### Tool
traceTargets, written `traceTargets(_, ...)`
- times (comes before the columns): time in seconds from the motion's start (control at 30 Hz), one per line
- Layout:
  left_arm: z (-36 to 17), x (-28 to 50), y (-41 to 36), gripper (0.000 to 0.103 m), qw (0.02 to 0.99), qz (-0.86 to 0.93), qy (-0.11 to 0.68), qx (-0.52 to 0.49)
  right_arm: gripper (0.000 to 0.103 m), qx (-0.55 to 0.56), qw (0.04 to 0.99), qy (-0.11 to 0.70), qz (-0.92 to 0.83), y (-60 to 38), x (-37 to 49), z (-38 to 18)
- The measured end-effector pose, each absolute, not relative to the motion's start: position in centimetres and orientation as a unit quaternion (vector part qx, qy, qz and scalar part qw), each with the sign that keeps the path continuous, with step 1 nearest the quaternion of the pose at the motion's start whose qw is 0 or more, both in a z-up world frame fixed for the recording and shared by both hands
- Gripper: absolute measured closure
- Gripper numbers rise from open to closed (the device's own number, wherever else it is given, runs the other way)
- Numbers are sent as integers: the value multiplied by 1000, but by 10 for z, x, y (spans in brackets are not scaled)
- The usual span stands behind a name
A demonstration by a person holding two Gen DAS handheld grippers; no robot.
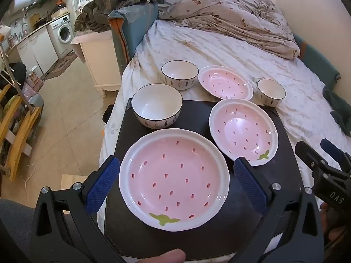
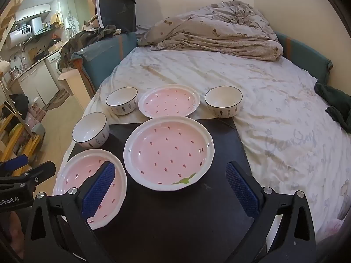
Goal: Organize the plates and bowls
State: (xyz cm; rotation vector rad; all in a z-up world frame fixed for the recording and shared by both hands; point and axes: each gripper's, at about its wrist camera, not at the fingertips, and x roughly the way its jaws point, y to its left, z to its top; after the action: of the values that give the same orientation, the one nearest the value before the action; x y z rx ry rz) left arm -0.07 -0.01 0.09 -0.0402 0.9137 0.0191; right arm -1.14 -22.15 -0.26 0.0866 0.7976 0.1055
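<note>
Three pink strawberry-pattern plates and three white dark-rimmed bowls sit at the foot of a bed. On a black board (image 1: 197,114) lie the near plate (image 1: 174,179), a second plate (image 1: 243,131) and one bowl (image 1: 156,105). The third plate (image 1: 226,82) and two bowls (image 1: 179,74) (image 1: 271,92) rest on the sheet behind. My left gripper (image 1: 176,164) hovers open over the near plate, touching nothing. My right gripper (image 2: 170,167) stands open above the second plate (image 2: 169,153), with nothing between its fingers.
The rumpled bed sheet (image 2: 274,109) stretches to the right, with a bunched quilt (image 2: 215,30) at the far end and a dark cloth (image 2: 335,105) at the right edge. Left of the bed the tiled floor (image 1: 65,120) drops away, with a white cabinet (image 1: 98,57).
</note>
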Motion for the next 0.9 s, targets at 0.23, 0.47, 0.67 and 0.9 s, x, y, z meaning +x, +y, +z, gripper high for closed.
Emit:
traceTargets(0.23,1,0,1,0,895,7,446,-24,0,39,919,390,46,-222,-13,-2)
traceTargets(0.47,-1,2,-2,0,895,9,446,-24,0,39,919,391,45,-223,-10,-1)
traceTargets(0.67,-3,2,0,0,894,9,446,-27,0,34,918,391,48,-220,-12,-5)
traceTargets(0.9,0,1,2,0,894,9,446,-28,0,32,919,390,50,-219,-12,-5)
